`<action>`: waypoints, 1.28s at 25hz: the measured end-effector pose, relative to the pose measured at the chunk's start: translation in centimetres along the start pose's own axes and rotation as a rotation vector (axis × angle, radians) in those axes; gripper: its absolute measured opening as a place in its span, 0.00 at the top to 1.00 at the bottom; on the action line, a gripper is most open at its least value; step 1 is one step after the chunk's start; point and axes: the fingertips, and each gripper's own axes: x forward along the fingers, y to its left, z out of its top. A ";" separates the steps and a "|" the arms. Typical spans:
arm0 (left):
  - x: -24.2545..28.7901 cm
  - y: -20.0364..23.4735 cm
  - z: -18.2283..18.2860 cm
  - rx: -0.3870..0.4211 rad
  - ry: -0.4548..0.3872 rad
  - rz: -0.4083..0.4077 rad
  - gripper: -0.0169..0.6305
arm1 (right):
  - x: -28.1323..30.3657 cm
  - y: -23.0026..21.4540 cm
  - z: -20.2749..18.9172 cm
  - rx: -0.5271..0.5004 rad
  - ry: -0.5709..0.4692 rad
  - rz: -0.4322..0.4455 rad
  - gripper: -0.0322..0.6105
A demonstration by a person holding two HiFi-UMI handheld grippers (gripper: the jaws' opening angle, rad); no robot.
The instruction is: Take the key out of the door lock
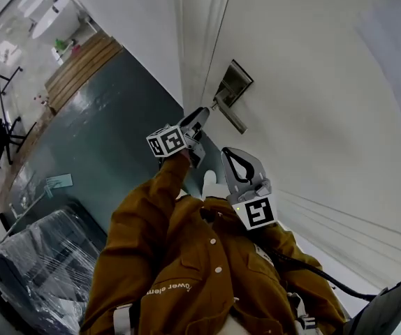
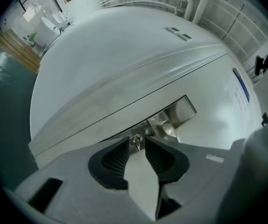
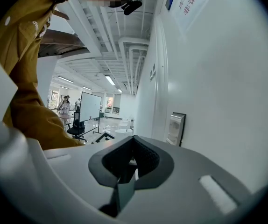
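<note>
Left gripper (image 2: 137, 138) stands at the lock plate (image 2: 183, 111) near the edge of the door (image 2: 124, 50), jaws apart. The key (image 2: 137, 143) sits in the lock between them, with neither pad pressing on it. Right gripper (image 3: 133, 141) is held back from the door, jaws together, holding nothing.

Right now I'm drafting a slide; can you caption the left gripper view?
Open left tool, jaws either side of the key in the lock.
</note>
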 end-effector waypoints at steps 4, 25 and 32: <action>1.7 0.3 -0.7 -0.107 -0.006 -0.066 0.84 | 0.0 -0.6 -0.3 -0.008 0.001 -0.008 0.94; 3.3 -1.3 -0.8 -0.275 -0.002 -0.203 0.95 | 0.0 -1.6 -0.1 0.009 0.008 -0.060 0.94; 3.5 -1.0 -0.9 -0.420 -0.001 -0.217 0.95 | 0.1 -1.3 0.0 0.014 0.000 -0.060 0.94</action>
